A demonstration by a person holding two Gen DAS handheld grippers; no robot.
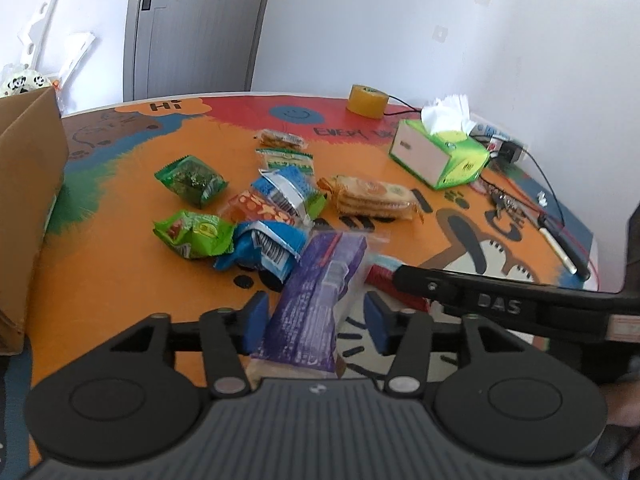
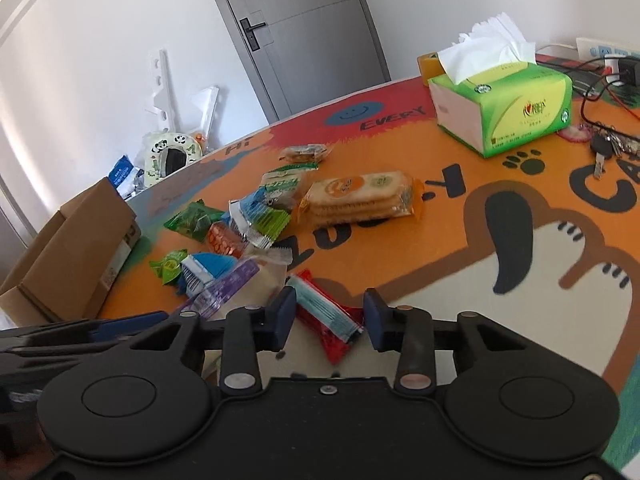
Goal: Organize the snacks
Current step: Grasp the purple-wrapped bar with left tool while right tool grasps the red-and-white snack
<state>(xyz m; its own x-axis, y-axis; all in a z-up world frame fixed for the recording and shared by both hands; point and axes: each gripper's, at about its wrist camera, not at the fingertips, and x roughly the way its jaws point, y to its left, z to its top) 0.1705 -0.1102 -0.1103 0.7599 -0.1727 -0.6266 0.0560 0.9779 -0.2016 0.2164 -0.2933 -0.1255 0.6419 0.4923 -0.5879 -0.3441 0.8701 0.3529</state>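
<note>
Left gripper sits low over the surface, fingers spread wide either side of the purple packet — not clamped on it. Right gripper is parted too, straddling the red-and-blue packet, which lies flat just right of the purple one. Farther out, the loose pile — cracker pack, green bags — with the cardboard box at the left edge.
</note>
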